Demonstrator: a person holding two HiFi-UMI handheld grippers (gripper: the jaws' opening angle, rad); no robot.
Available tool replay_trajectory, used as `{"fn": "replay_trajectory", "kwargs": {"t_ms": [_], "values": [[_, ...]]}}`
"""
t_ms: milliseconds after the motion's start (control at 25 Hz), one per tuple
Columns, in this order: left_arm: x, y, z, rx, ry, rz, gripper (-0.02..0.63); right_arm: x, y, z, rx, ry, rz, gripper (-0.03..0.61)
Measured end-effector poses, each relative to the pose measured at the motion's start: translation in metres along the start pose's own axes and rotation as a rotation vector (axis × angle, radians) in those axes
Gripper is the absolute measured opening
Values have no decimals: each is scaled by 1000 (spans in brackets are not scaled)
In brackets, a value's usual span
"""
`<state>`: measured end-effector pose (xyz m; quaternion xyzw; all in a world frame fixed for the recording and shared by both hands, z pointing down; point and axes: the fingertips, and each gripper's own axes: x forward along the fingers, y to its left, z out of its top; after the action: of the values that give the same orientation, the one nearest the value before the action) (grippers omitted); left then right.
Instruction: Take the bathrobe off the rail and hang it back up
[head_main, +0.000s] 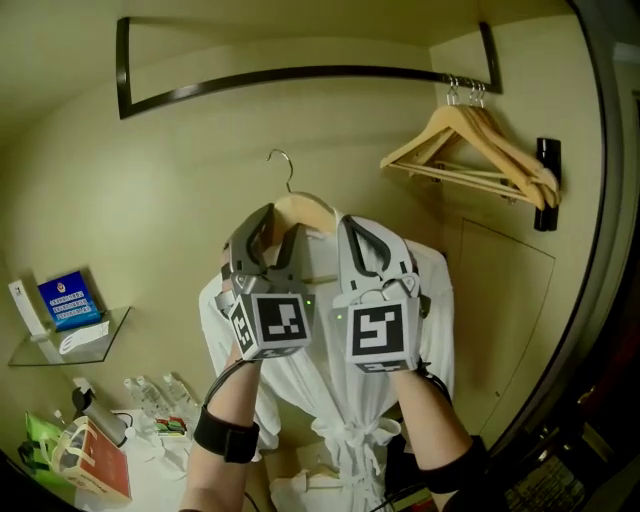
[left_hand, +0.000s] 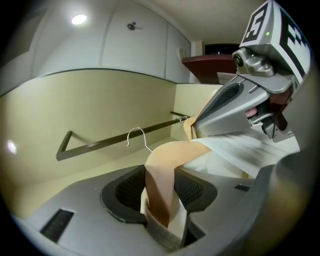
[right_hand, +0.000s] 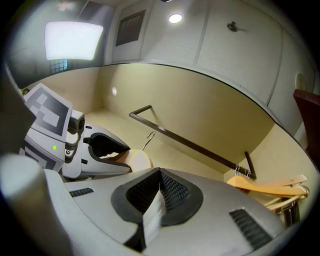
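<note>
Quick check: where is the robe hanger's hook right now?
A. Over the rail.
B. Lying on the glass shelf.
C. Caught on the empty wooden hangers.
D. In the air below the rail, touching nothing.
D: the hook stands free in front of the wall, below the rail and apart from the empty hangers.

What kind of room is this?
Probably a hotel room's wardrobe nook: a dark hanging rail on the wall, spare wooden hangers on it, a white bathrobe on its own hanger, and small water bottles below.
</note>
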<state>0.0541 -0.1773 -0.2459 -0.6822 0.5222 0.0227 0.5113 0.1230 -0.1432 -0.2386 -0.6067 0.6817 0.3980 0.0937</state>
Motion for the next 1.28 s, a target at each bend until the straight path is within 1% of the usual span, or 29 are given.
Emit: {"fn": "replay_trajectory", "kwargs": {"t_ms": [160, 320, 440, 560, 840, 920, 1280], "values": [[26, 10, 18, 3, -37, -27, 179, 11, -21, 20, -58, -11, -32, 25], [55, 26, 41, 2, -67, -41, 180, 21, -42, 35, -84, -8, -66, 24], [78, 39, 51, -17, -74, -57, 181, 32, -56, 47, -107, -12, -84, 23], [95, 51, 54, -27, -75, -65, 181, 44, -64, 59, -128, -29, -90, 23], [123, 67, 72, -1, -104, -77, 181, 65, -70, 65, -131, -34, -92, 23], [128, 72, 72, -9, -103, -77, 181, 70, -72, 64, -124, -29, -91, 23], [145, 79, 50, -61, -67, -91, 181, 86, -68, 58, -116, -11, -75, 23]]}}
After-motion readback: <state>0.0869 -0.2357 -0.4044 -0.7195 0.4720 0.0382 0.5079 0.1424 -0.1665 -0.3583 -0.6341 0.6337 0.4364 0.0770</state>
